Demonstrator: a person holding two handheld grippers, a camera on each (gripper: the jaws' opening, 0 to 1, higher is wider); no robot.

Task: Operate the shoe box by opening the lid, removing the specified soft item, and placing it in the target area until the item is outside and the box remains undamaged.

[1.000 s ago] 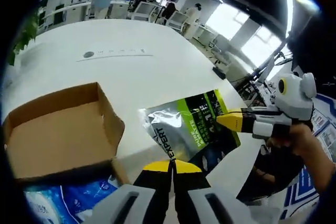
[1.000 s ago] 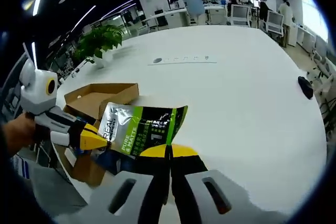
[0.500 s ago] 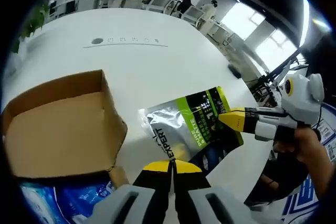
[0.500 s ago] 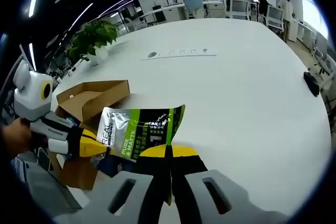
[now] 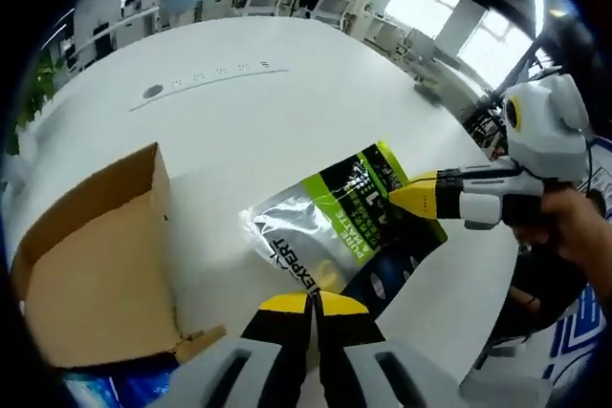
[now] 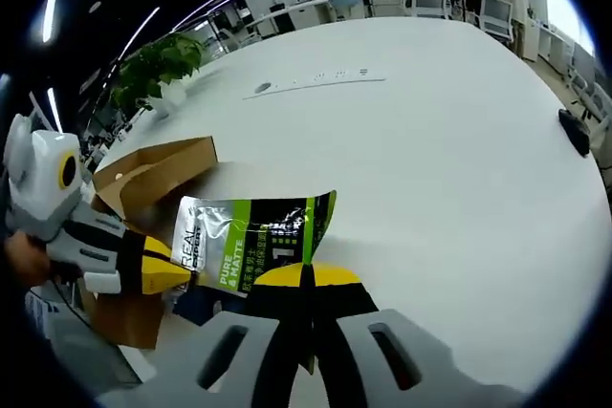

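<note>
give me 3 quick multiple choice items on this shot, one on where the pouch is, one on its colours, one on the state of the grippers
1. Where is the pouch?
A. lying inside the cardboard box
B. held over the white table, outside the box
C. under the potted plant

2. Which colours show on the pouch?
A. silver, green and dark
B. red and white
C. plain brown

3. How do the two grippers stand?
A. both wide open
B. one open, one shut
C. both shut on the pouch

Answers:
1 B: in the right gripper view the pouch hangs over the white table, apart from the cardboard box.
2 A: a silver end, a green band and a dark lower part show in the left gripper view.
3 C: the left gripper pinches one edge of the pouch and the right gripper another, jaws closed.
</note>
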